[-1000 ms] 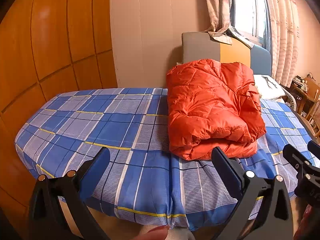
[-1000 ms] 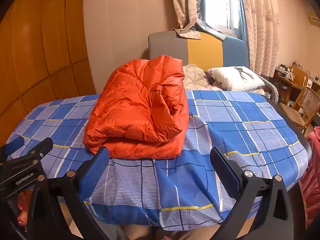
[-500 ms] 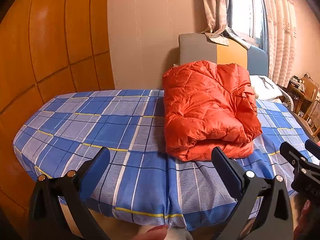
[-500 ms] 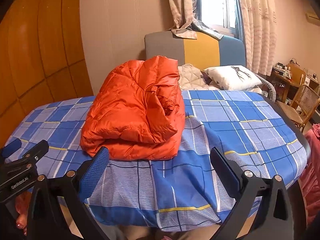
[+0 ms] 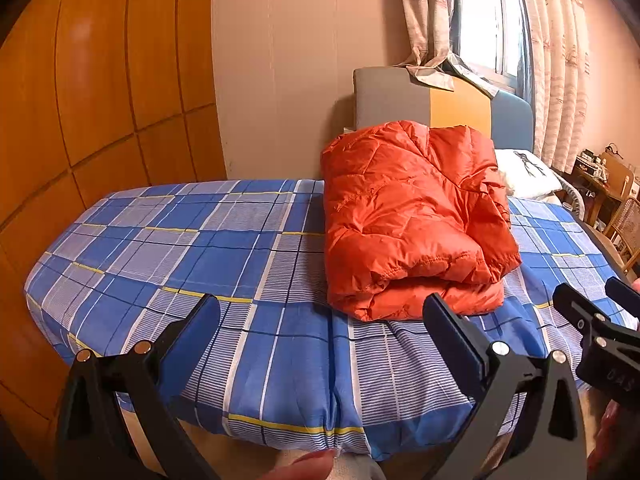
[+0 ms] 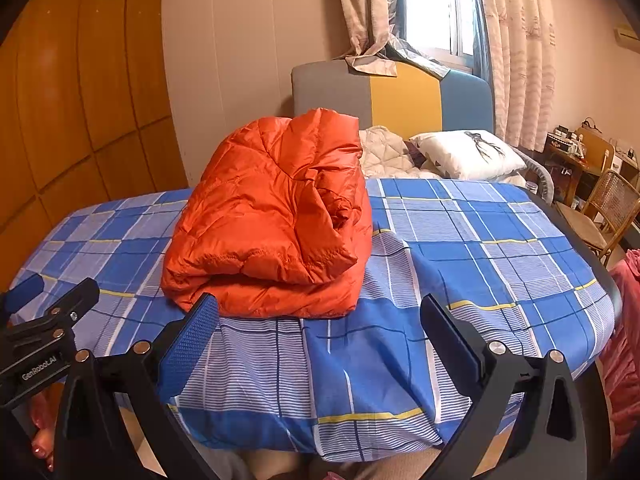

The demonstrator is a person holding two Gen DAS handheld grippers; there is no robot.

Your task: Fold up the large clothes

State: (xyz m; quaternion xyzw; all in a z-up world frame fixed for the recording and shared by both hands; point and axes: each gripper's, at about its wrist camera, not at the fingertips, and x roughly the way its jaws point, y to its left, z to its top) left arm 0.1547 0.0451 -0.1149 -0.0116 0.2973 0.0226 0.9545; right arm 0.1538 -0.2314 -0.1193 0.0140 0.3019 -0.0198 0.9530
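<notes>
neatly folded orange jacket [image 5: 408, 216] on bed [image 5: 200, 248]

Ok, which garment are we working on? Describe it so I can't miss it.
Look at the bed with the blue plaid sheet. In its middle lies the folded puffy jacket. It is bright orange and quilted, unlike the white pillow behind it.
</notes>
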